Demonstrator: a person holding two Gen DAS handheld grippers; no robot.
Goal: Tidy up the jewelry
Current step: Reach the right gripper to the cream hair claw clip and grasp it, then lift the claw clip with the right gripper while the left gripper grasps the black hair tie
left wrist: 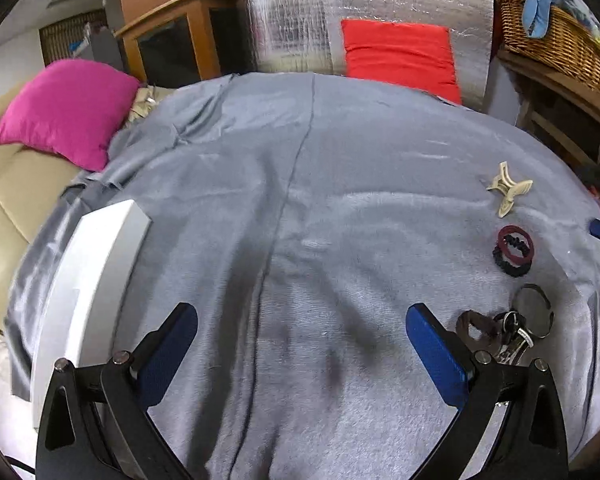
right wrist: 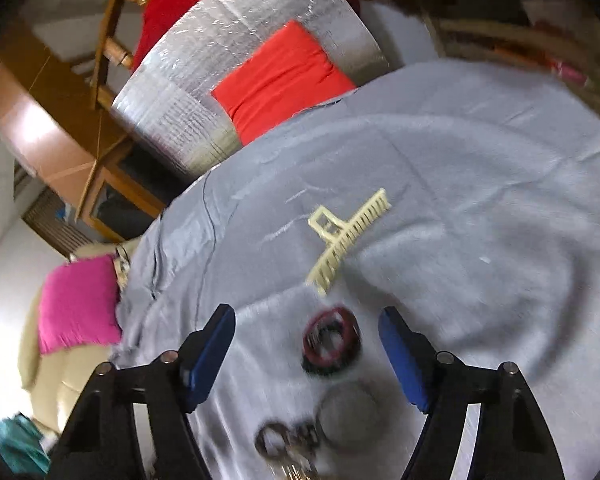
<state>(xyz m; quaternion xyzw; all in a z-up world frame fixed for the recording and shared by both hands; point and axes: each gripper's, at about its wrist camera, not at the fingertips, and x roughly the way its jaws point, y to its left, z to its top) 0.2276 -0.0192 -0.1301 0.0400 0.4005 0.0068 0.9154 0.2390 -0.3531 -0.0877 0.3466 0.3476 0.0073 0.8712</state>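
On a grey blanket (left wrist: 300, 184) lie a cream claw clip (left wrist: 508, 192) (right wrist: 348, 240), a maroon and a black hair tie stacked together (left wrist: 514, 250) (right wrist: 332, 342), a thin dark bangle (left wrist: 534, 308) (right wrist: 348, 412), a brown scrunchie (left wrist: 476, 328) (right wrist: 272, 440) and a metal trinket (left wrist: 514, 342). My left gripper (left wrist: 302, 320) is open over bare blanket, with the scrunchie just right of its right finger. My right gripper (right wrist: 308, 320) is open above the hair ties, which show between its fingers without touching the pads. The right wrist view is blurred.
A white box (left wrist: 96, 280) sits on the blanket at the left, close to my left finger. A pink cushion (left wrist: 68, 112) and a red cushion (left wrist: 400, 56) lie beyond the blanket. A wicker basket (left wrist: 556, 40) stands on shelves at the far right.
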